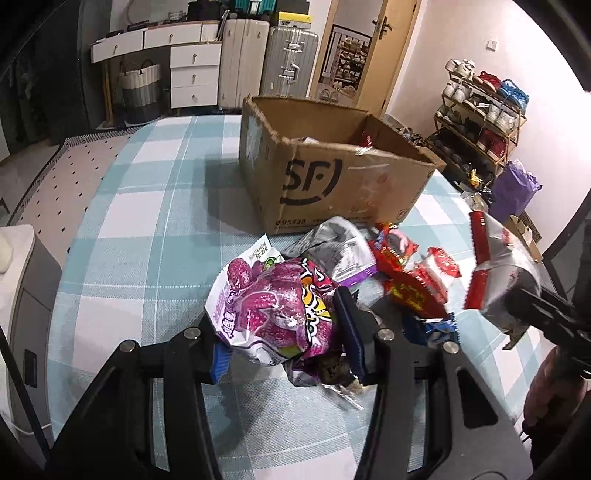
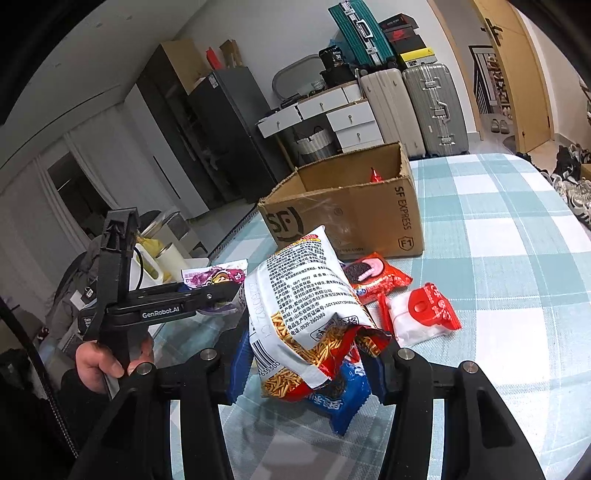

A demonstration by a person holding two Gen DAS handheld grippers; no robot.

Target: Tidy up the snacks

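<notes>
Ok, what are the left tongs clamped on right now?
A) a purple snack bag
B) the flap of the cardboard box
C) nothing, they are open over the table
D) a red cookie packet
A: in the left wrist view the left tongs pinch the purple snack bag between their blue pads, while the red cookie packet lies on the table and the cardboard box stands beyond, untouched.

Bkgd: white drawer unit (image 1: 194,70) w/ striped basket (image 1: 141,86) beside it; cream suitcase (image 1: 242,61) and silver suitcase (image 1: 291,61) upright, side by side against wall. Wooden door (image 1: 384,48) ajar; shoe rack (image 1: 480,122) loaded w/ footwear, purple bag (image 1: 515,190) near it. Teal case (image 2: 360,35) atop suitcases; dark cabinet (image 2: 225,125) left of drawers.
</notes>
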